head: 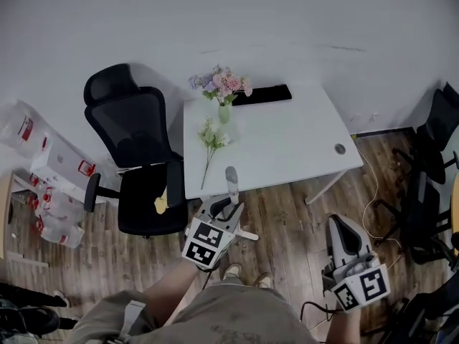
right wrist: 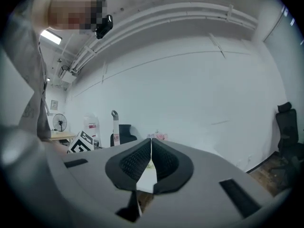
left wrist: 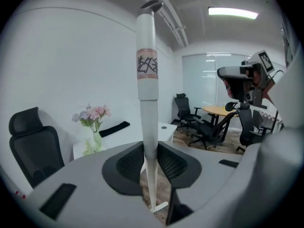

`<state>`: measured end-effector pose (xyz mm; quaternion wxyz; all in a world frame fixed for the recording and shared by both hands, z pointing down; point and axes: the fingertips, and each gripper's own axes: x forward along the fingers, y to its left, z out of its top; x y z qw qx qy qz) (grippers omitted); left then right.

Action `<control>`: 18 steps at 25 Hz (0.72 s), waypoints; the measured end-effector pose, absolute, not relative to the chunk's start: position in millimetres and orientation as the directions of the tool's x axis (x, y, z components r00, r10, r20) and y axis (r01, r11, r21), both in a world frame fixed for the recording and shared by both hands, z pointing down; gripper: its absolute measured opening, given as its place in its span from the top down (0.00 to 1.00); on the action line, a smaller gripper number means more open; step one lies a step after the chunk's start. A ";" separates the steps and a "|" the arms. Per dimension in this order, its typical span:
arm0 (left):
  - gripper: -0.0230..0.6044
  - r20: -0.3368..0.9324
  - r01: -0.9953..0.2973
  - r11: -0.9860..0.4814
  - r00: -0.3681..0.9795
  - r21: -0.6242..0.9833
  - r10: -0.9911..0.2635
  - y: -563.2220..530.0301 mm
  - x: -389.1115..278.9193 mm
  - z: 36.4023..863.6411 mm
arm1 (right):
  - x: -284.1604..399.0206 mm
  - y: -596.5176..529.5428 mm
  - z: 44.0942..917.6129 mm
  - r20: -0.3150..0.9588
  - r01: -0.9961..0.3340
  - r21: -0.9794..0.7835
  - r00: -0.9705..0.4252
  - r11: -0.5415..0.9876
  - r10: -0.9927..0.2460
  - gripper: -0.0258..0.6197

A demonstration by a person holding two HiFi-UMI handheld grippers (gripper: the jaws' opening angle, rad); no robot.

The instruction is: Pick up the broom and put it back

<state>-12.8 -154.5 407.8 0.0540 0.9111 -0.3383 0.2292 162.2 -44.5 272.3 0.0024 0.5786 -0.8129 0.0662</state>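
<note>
The broom's white handle (left wrist: 147,80) stands upright between the jaws of my left gripper (left wrist: 151,160), which is shut on it. A pink-and-white label wraps the handle near its top, where a hanging loop sits. In the head view the handle's top (head: 231,179) pokes up just past the left gripper (head: 219,213), in front of the table. The broom's lower end is hidden. My right gripper (head: 344,239) is off to the right over the wooden floor, its jaws (right wrist: 151,144) shut with nothing between them. From there the handle (right wrist: 115,127) shows to the left.
A white table (head: 287,142) ahead carries a vase of flowers (head: 224,92), a loose flower stem (head: 211,142) and a black bar (head: 262,94). A black office chair (head: 136,156) stands left of it. More chairs (head: 430,170) stand right, white bags (head: 50,185) far left.
</note>
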 end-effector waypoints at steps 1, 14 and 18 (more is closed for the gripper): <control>0.81 0.427 -0.635 -0.770 0.682 -0.057 -0.594 -154.3 -7.9 392.9 | 167.9 -42.7 261.7 0.064 -0.948 -0.094 -0.311 0.305 -0.948 0.91; 0.81 0.295 -0.557 -0.829 0.784 -0.053 -0.546 -138.4 37.1 300.1 | 206.3 -24.8 233.1 0.014 -0.970 -0.101 -0.222 0.219 -0.975 0.91; 0.81 0.313 -0.568 -0.823 0.780 -0.010 -0.542 -144.7 45.9 311.8 | 214.6 -25.3 244.8 0.041 -0.974 -0.114 -0.200 0.194 -0.979 0.91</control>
